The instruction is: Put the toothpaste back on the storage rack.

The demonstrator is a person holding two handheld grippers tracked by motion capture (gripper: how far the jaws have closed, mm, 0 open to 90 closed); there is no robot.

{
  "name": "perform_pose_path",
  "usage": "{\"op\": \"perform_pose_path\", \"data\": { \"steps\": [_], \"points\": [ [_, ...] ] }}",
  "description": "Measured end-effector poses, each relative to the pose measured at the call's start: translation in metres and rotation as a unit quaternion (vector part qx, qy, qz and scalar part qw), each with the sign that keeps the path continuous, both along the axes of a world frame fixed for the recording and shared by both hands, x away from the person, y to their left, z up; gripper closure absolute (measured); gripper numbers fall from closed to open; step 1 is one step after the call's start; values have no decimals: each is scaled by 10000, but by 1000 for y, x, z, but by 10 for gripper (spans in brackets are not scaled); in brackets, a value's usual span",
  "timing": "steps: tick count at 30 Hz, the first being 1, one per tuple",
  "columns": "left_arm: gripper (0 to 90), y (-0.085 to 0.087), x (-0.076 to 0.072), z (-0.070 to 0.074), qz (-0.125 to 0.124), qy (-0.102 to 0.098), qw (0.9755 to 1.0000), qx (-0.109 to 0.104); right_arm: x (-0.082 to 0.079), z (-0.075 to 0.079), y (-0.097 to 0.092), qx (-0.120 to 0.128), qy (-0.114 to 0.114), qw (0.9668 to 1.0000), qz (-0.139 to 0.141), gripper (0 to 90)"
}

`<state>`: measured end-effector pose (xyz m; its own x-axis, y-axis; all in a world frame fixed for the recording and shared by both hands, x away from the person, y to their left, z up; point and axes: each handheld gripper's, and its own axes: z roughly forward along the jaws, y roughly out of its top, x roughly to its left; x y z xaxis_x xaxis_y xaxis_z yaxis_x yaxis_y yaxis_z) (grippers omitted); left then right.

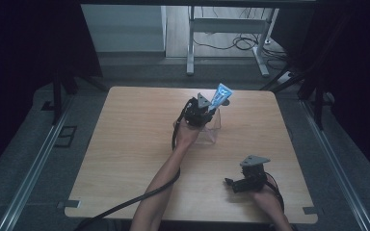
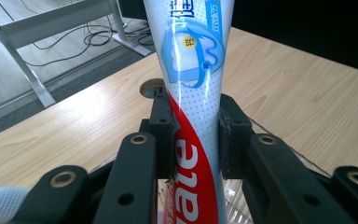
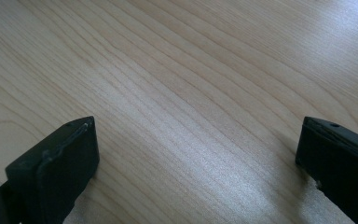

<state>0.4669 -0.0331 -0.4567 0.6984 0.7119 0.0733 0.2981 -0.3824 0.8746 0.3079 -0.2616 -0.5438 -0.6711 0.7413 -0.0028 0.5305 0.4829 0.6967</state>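
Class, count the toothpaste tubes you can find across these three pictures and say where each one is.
1. The toothpaste tube is clamped in the left gripper, over a clear container near the table's far middle. Others could be hidden behind the hand.

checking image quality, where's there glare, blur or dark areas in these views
High view: dim, black surroundings, only the table lit. Left gripper view: sharp on the toothpaste tube, glare stripe along it, jaw bases blurred. Right gripper view: soft sheen on the wood, near jaws slightly soft.
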Motion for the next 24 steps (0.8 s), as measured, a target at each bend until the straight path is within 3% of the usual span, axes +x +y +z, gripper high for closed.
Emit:
{"op": "perform_pose_path", "data": {
  "steps": [17, 24],
  "points": [
    [697, 0, -4, -2, -70, 121, 9993, 346, 0, 0, 0, 0, 0, 10000, -1, 0],
    [681, 2, -6, -4, -93, 153, 9992, 369, 0, 0, 0, 0, 0, 10000, -1, 0]
  ]
}}
